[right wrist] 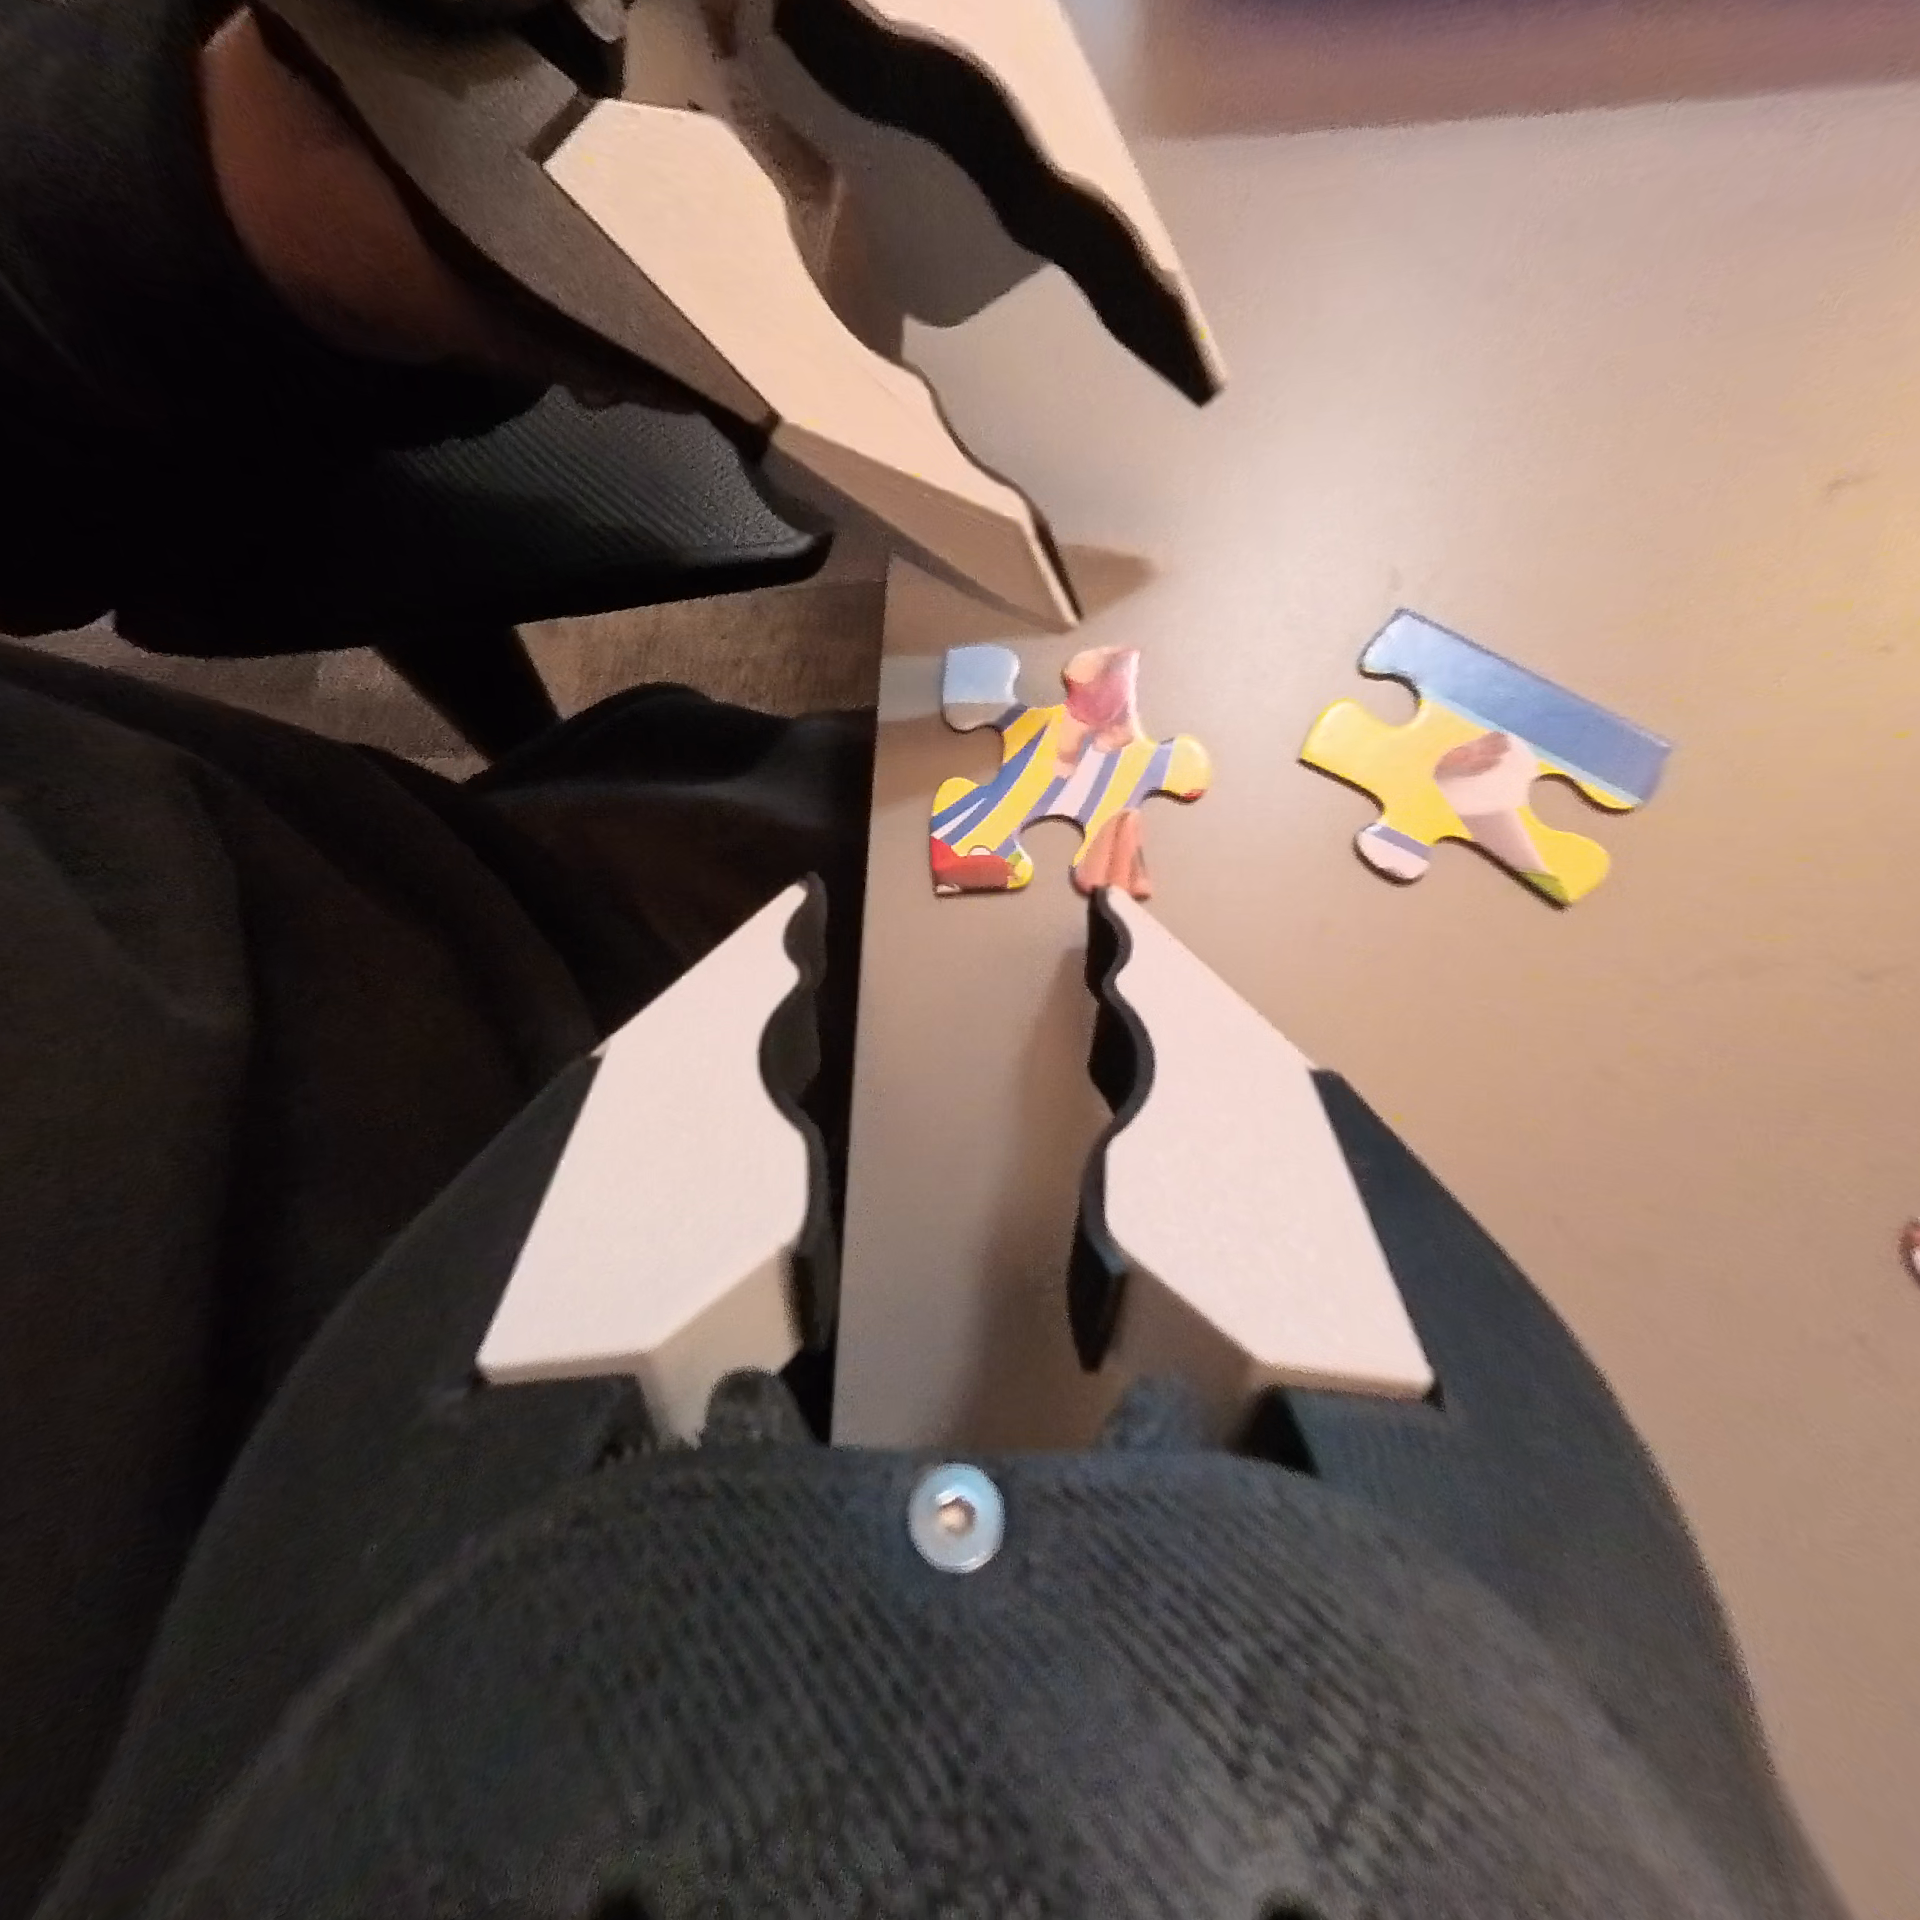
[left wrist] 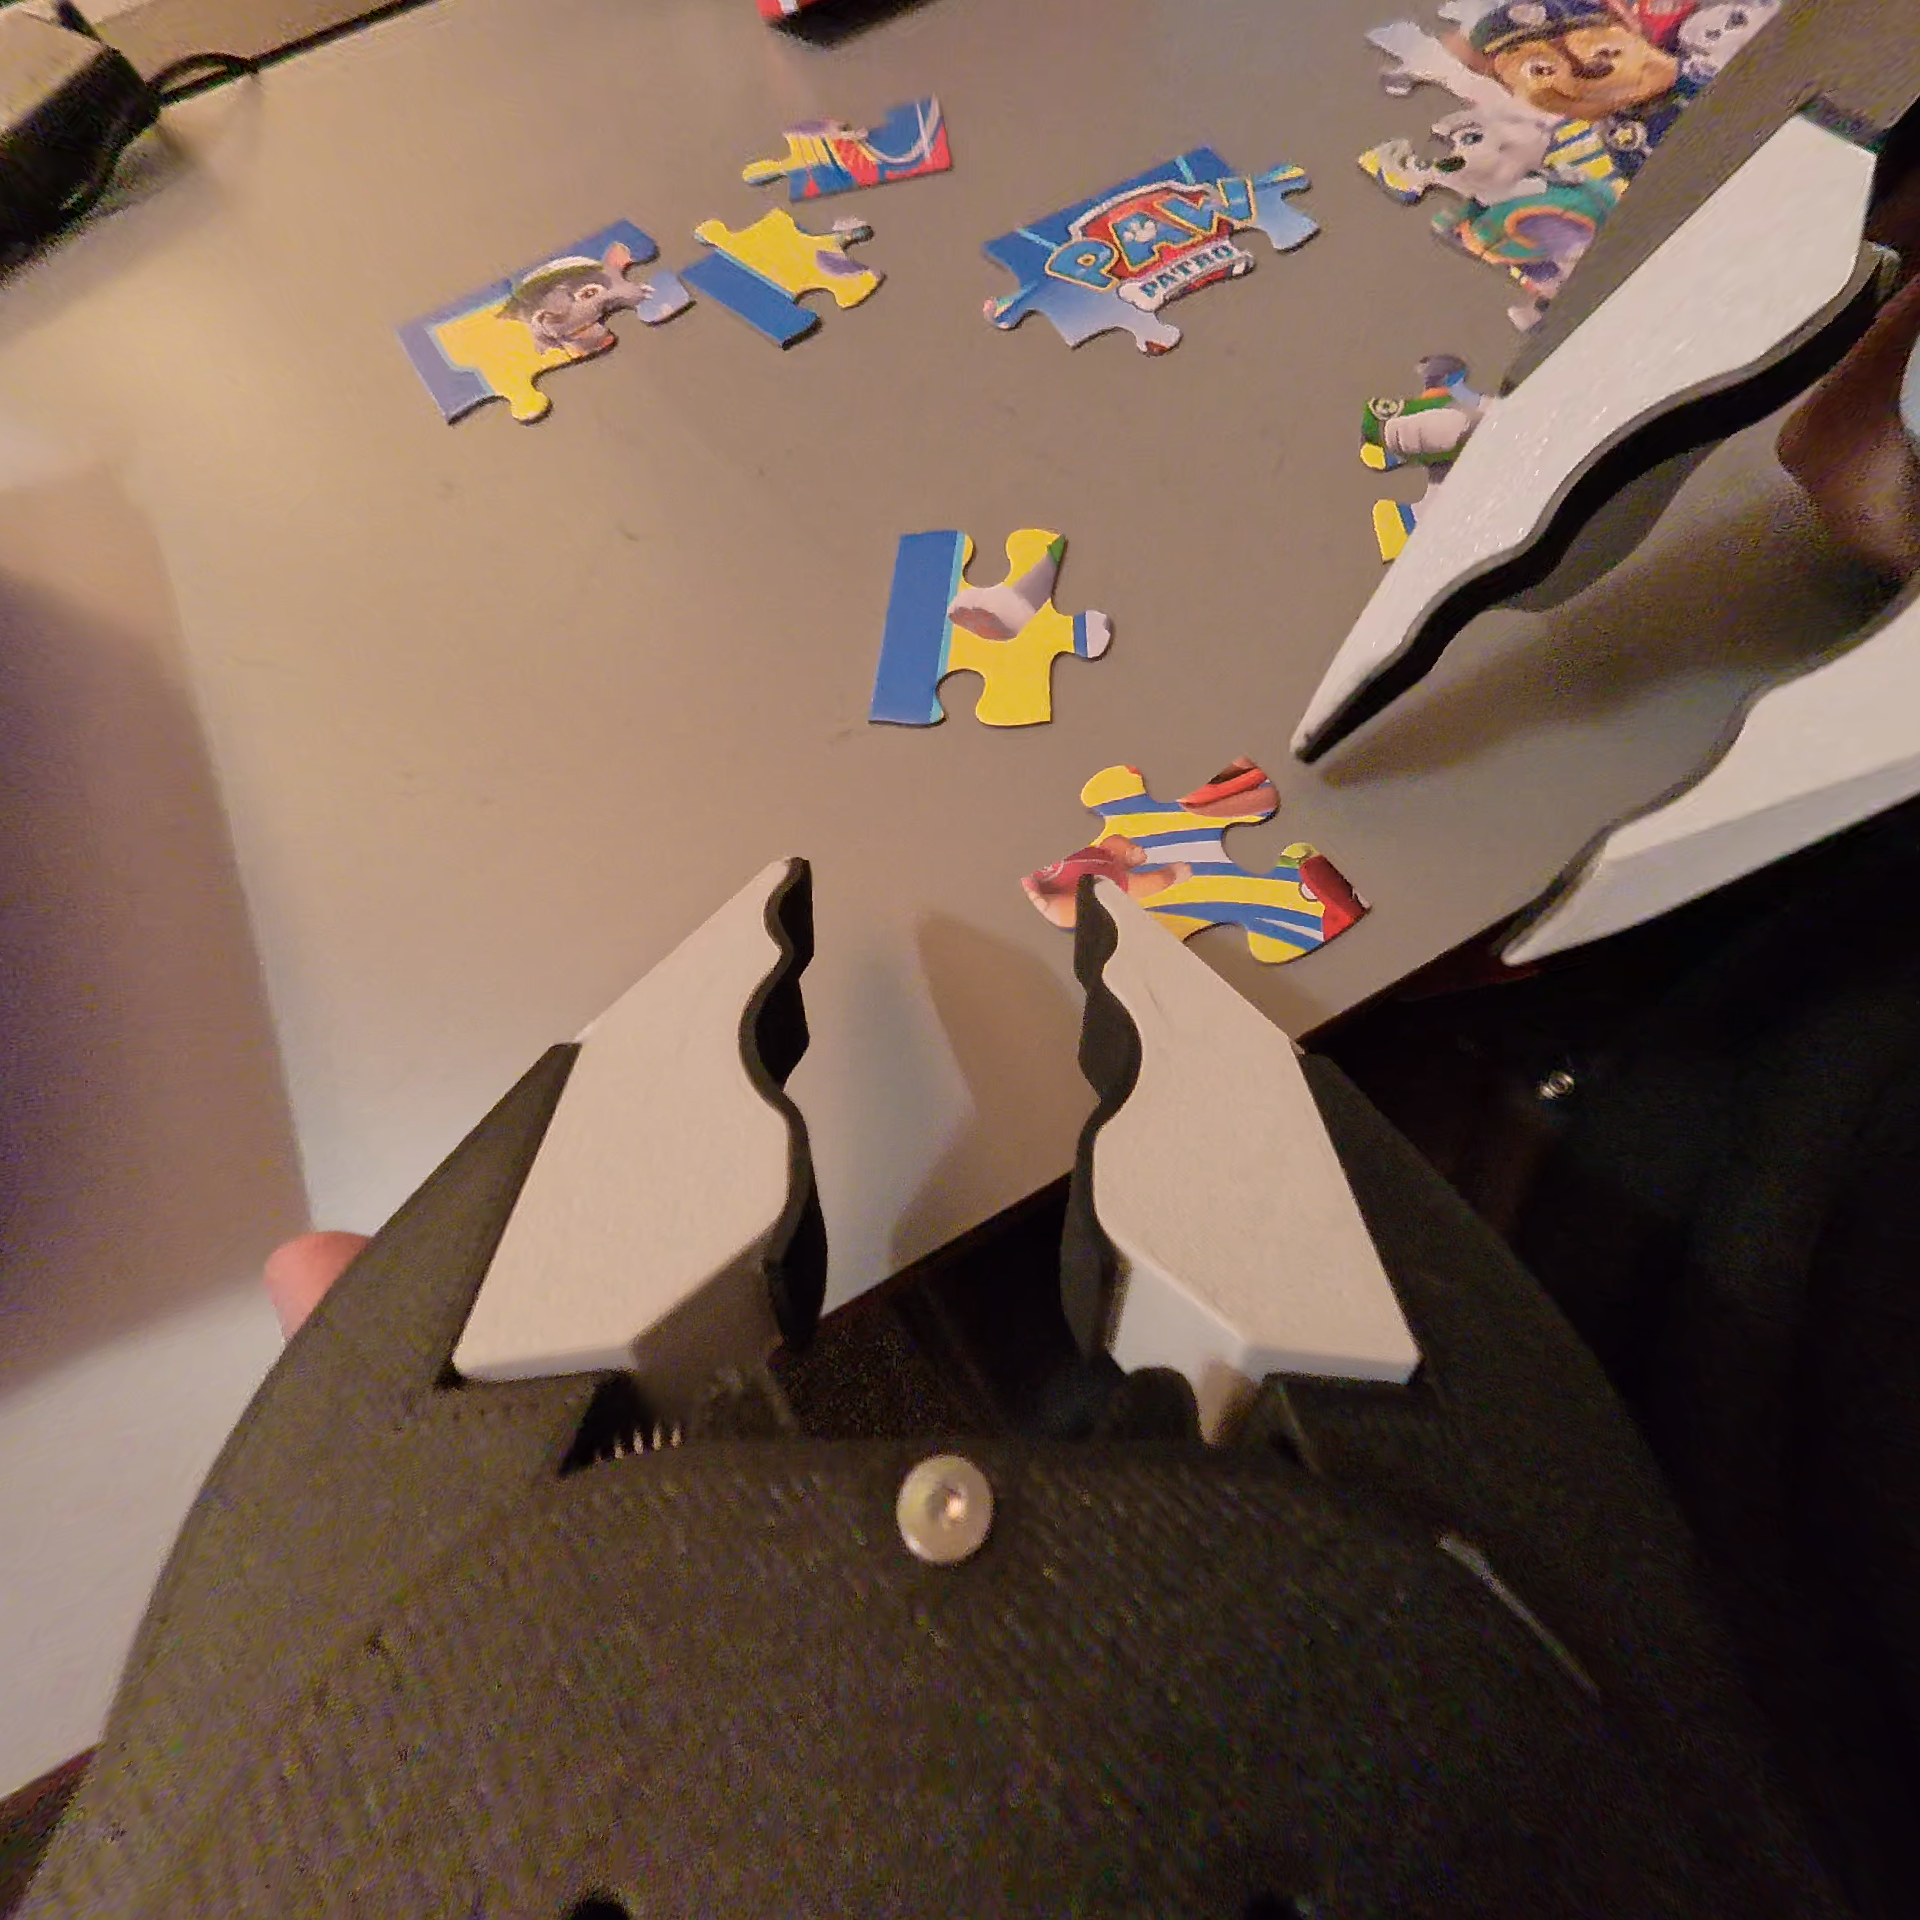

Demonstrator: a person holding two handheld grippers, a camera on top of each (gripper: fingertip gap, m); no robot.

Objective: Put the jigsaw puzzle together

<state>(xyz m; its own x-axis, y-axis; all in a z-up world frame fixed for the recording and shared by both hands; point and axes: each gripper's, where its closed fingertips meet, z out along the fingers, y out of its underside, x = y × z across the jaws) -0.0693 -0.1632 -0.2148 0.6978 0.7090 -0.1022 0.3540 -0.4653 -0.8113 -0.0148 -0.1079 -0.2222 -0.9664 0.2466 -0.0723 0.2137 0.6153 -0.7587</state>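
Observation:
My left gripper (left wrist: 940, 878) is open with nothing between its pads, low over the grey table (left wrist: 520, 727) near its front edge. A striped yellow-blue puzzle piece (left wrist: 1205, 862) lies flat beside its right fingertip (left wrist: 1091, 894). My right gripper (right wrist: 951, 894) is open with nothing in it, straddling the table's edge, the same striped piece (right wrist: 1060, 774) just ahead of its tips. A blue-and-yellow piece (left wrist: 977, 629) lies further out and also shows in the right wrist view (right wrist: 1486, 758). The right gripper shows at the right of the left wrist view (left wrist: 1558, 520), the left gripper at the top of the right wrist view (right wrist: 935, 312).
Several loose puzzle pieces lie farther back: a blue logo piece (left wrist: 1143, 249), a blue-yellow pair (left wrist: 540, 312), and a partly joined cluster (left wrist: 1538, 135) at the back right. A dark object with a cable (left wrist: 62, 125) sits at the back left. Dark clothing (right wrist: 260, 935) lies beyond the table's edge.

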